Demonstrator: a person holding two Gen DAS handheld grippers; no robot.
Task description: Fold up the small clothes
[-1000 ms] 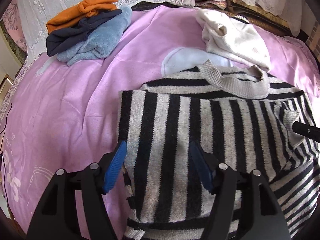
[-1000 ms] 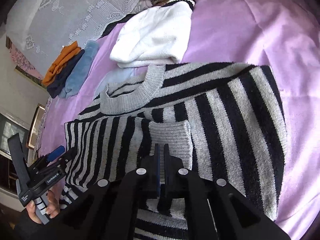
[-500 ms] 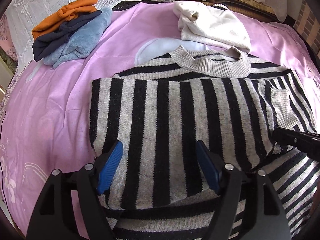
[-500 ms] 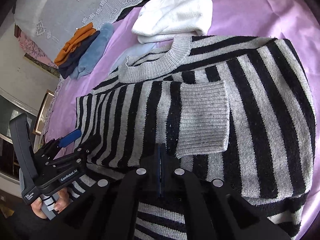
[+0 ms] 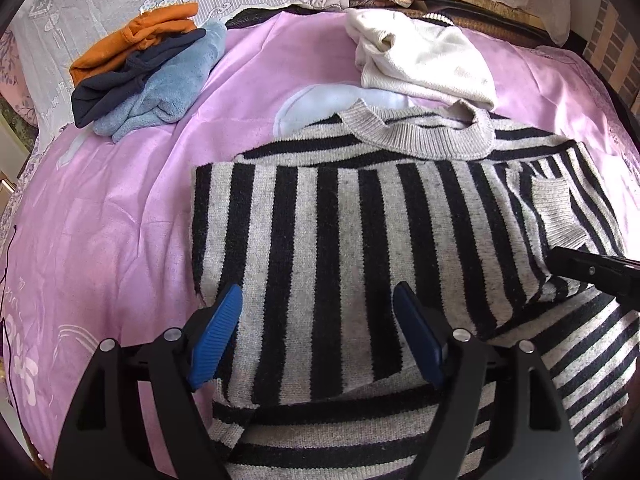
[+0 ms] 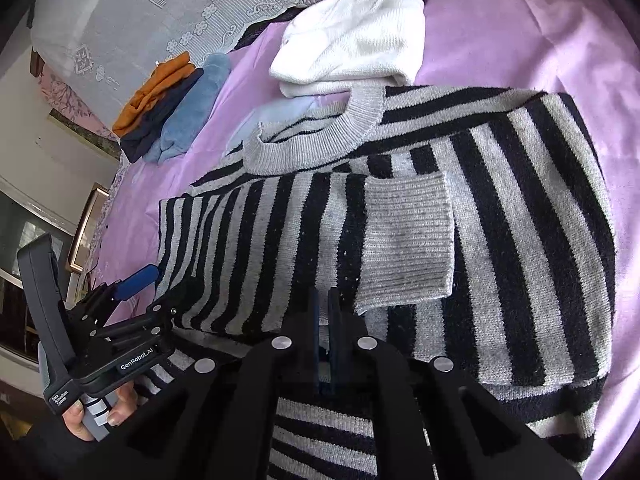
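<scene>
A black-and-grey striped sweater (image 5: 360,232) lies on the pink bed cover, neck away from me, with one sleeve folded across its chest; the sleeve's grey cuff (image 6: 408,240) lies flat on top. My left gripper (image 5: 320,332) is open and empty, just above the sweater's lower left part. It also shows in the right wrist view (image 6: 136,284). My right gripper (image 6: 323,300) has its jaws nearly together, with a thin gap and nothing between them, just short of the cuff. Its tip shows in the left wrist view (image 5: 592,268).
A stack of folded clothes, orange, navy and light blue (image 5: 144,68), lies at the far left. A crumpled white garment (image 5: 424,60) and a pale blue one (image 5: 320,104) lie just beyond the sweater's neck. Pink bed cover (image 5: 100,220) stretches to the left; lace pillows line the back.
Both grippers have drawn back toward me from the folded sleeve. The right gripper's jaws have parted slightly. The sweater lies still.
</scene>
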